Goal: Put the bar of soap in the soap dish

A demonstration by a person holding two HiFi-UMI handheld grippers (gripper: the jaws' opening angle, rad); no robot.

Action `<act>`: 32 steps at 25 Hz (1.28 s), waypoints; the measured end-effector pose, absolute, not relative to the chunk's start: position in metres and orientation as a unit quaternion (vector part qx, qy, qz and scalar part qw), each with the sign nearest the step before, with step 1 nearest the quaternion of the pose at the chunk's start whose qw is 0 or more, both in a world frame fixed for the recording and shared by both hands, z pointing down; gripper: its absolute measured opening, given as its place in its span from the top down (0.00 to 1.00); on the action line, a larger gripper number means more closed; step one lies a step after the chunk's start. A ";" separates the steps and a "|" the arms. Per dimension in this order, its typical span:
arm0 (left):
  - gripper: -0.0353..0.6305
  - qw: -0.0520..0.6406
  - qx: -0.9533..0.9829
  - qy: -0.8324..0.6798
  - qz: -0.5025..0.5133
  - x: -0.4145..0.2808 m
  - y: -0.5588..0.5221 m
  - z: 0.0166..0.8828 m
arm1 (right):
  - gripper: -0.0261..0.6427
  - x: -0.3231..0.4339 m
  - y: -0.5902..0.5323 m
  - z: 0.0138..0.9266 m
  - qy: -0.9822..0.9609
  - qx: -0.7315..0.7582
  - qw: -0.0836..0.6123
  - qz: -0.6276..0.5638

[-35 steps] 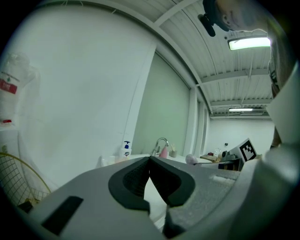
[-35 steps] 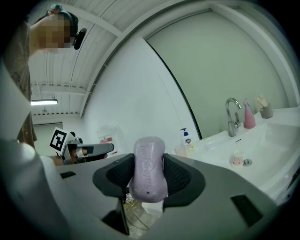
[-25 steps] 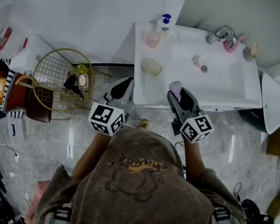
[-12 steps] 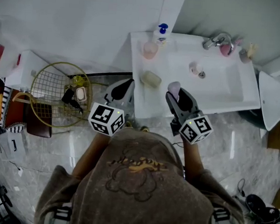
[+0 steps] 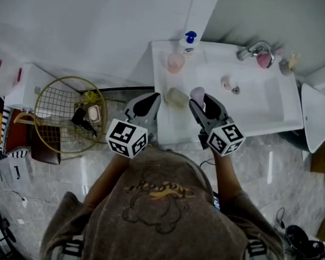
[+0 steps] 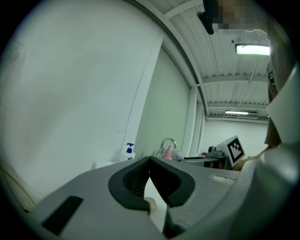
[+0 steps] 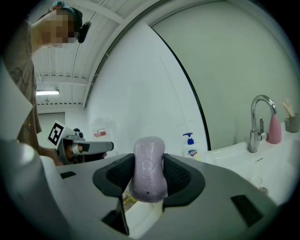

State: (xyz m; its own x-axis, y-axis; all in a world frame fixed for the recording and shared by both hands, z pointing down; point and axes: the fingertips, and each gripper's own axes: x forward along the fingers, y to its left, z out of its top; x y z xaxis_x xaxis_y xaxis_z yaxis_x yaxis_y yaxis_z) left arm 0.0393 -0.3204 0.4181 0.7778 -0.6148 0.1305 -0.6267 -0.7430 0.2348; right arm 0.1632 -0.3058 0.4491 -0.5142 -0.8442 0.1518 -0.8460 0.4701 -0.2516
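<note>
**A:** How many grippers, and what do they hold?

**B:** Two. The right gripper (image 5: 203,104) is clamped on the one bar of soap (image 5: 197,94), a purple bar standing on end between the jaws and sticking up past their tips. It hangs over the front left part of the sink (image 5: 253,105). The right gripper view shows both pads pressed against the bar's flat sides.

**A:** And the left gripper?

**B:** The left gripper (image 5: 146,101) holds nothing. In its own view the jaw tips meet, with only a narrow wedge of gap below them. It sits at the sink's front left corner, just off the edge.

**A:** Where is the soap dish?

**B:** There is one beige oval dish (image 5: 177,97) on the sink's left ledge, between the two grippers and just left of the bar. The bar is not in it.

**A:** What else is on the sink?

**B:** One pump bottle (image 5: 187,42) at the back left corner, one pink cup (image 5: 175,62) just in front of it, and one tap (image 5: 254,50) at the back edge with one pink bottle (image 5: 263,60) beside it.

**A:** Anything off the sink?

**B:** One round wire basket (image 5: 70,78) on the floor, well to the sink's left.
</note>
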 end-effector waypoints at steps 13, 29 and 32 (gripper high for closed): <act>0.94 0.142 0.924 -0.353 0.025 0.029 -0.337 0.427 | 0.67 0.144 -0.359 0.535 -0.868 0.452 0.115 0.171; 0.94 0.149 0.907 -0.392 0.031 -0.004 -0.346 0.434 | 0.67 0.117 -0.371 0.639 -0.859 0.389 0.272 0.191; 0.94 0.149 0.905 -0.397 0.031 -0.009 -0.346 0.434 | 0.67 0.115 -0.370 0.647 -0.854 0.386 0.289 0.195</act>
